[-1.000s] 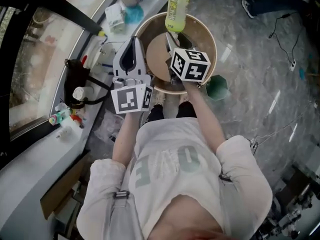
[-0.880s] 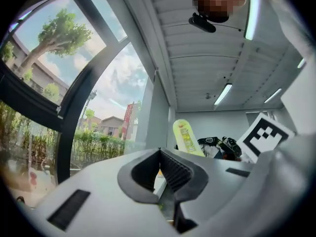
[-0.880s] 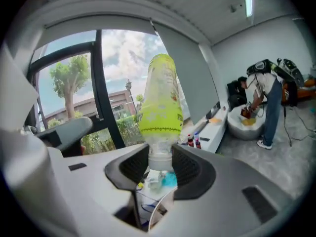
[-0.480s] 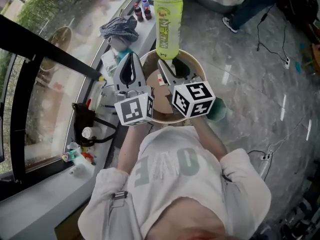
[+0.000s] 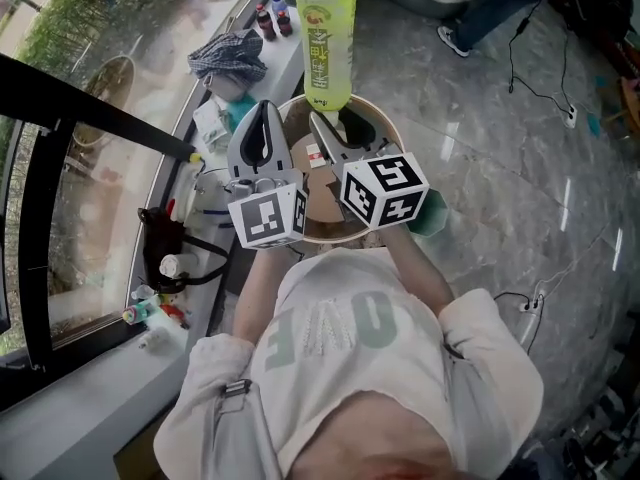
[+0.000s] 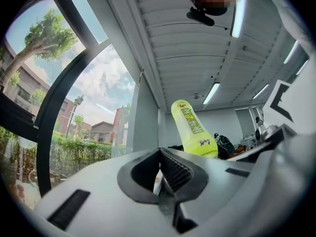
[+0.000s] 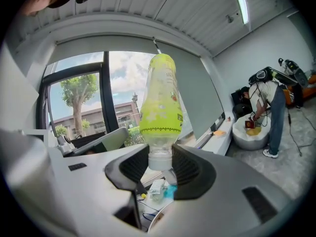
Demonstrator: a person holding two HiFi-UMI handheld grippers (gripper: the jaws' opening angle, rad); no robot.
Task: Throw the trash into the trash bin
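A round, tan, open-topped trash bin (image 5: 322, 234) is seen standing on the grey marble floor (image 5: 500, 168), its left side close against the white window ledge (image 5: 195, 173). Inside the bin a flat piece of brown cardboard (image 5: 325, 183) is seen lying, with a small white and red scrap (image 5: 313, 153) towards the bin's far left wall; the far right part of the inside is dark and cannot be made out. The task's thing, a yellow-green plastic drink bottle (image 5: 325, 38), is held upside down by the right gripper (image 7: 160, 164), whose jaws are clamped on the clear neck just below the bottle's shoulder. In the head view the bottle is shown over the bin's far rim, clear of it and touching nothing else. The left gripper (image 6: 160, 154) is held just beside the right one, over the bin's left rim, with its jaws together and nothing between them. Just beside the bin's right wall a small green container (image 5: 432, 213) is seen. The ledge is crowded: a grey-blue cloth (image 5: 230, 53) towards its far end and a black bag (image 5: 165, 243) at its near edge. To the right of the bin the floor is open, crossed only by thin cables (image 5: 520, 58) well apart from it.
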